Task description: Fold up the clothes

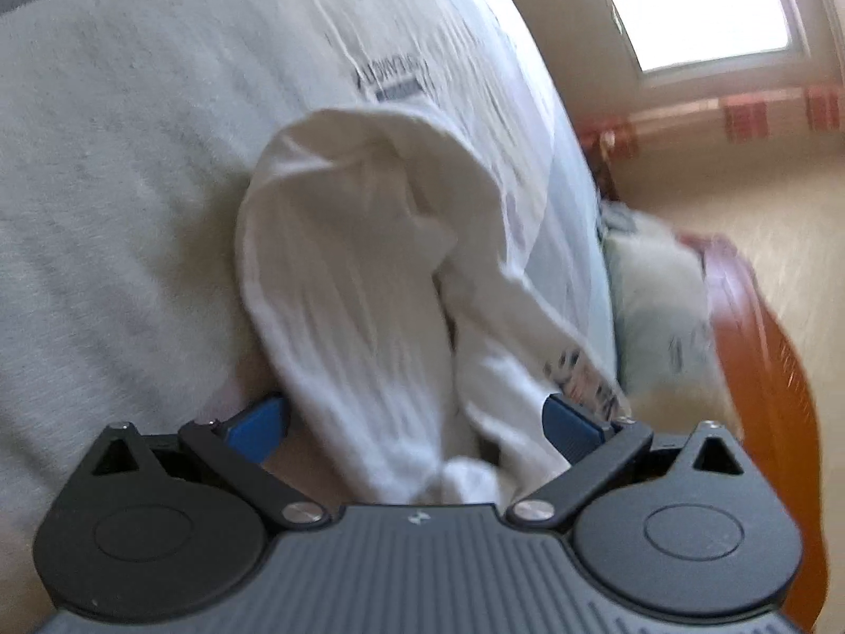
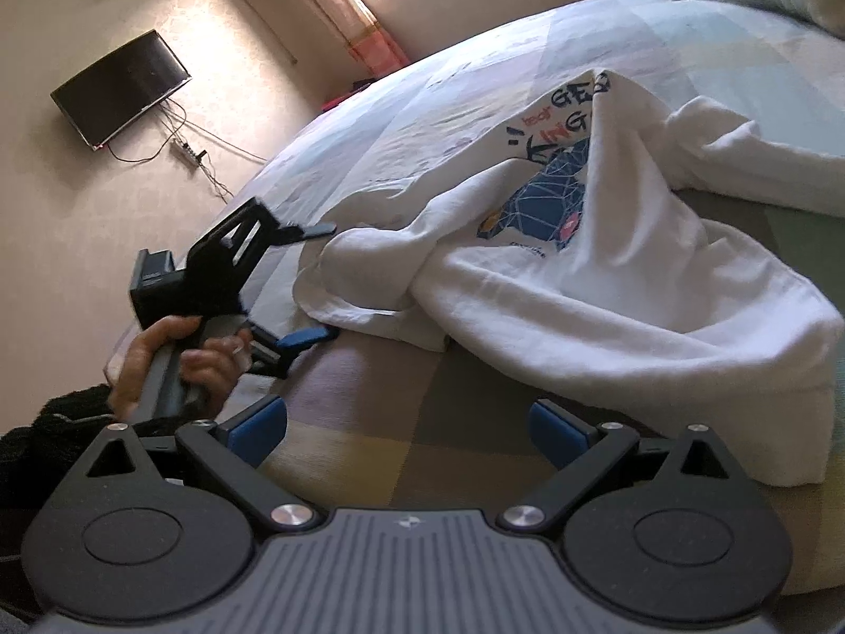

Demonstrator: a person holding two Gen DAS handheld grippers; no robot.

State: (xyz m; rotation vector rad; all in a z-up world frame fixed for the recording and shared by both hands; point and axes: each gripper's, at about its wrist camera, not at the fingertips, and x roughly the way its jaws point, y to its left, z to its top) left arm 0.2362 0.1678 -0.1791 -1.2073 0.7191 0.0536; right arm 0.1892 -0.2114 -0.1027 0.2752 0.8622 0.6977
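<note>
White T-shirt (image 2: 607, 274) crumpled on bed (image 2: 475, 84) nr its front edge, printed side up. L tool (image 1: 412, 417) jaws wide, shirt sleeve bunched between the blue pads, not clamped. R tool (image 2: 406, 422) wide, empty, just short of shirt hem

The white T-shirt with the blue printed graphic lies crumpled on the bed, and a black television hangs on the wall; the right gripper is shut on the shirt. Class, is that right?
One detail is wrong. The right gripper is open and holds nothing, as the right wrist view shows. The white T-shirt does lie crumpled on the bed, and the black television hangs on the wall.
</note>
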